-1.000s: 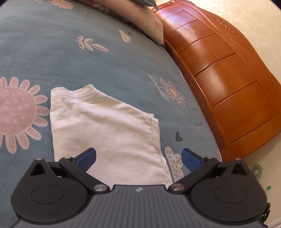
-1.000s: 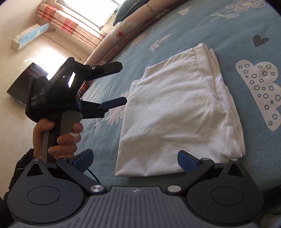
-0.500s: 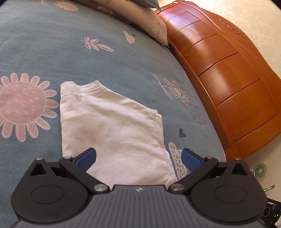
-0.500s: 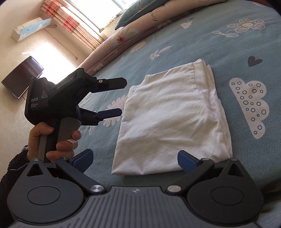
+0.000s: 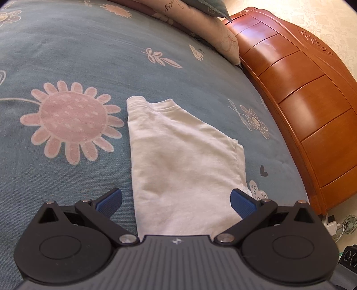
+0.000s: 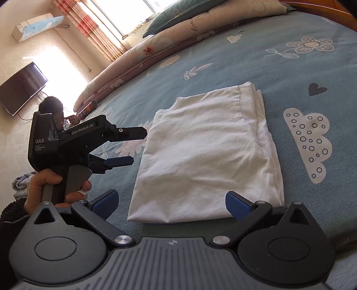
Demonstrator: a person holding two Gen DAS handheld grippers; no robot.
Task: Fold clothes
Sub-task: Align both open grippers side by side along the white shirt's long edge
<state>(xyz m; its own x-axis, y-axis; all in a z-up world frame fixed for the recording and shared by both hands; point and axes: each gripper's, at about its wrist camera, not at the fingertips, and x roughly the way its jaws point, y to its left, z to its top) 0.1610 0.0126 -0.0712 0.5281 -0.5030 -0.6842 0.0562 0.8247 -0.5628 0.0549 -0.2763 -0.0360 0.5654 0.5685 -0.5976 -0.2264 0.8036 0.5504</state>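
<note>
now the folded white shirt (image 6: 207,154) lies lengthwise away, collar far; both tongs (image 5: 176,200) (image 6: 170,201) spread, empty.

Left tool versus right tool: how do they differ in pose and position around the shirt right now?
The left tool hovers beside the white shirt, fingers stacked one over the other; the right tool faces the shirt's near edge, fingers level. A hand shows gripping the left only. Both are open and empty.

1. I am seeing a blue floral bedspread (image 5: 93,55) covering the bed.
2. A glossy wooden headboard (image 5: 308,93) is standing alongside.
3. Sunlight is pouring through the curtained window (image 6: 125,13).
4. A television (image 6: 21,89) is hanging on the wall.
</note>
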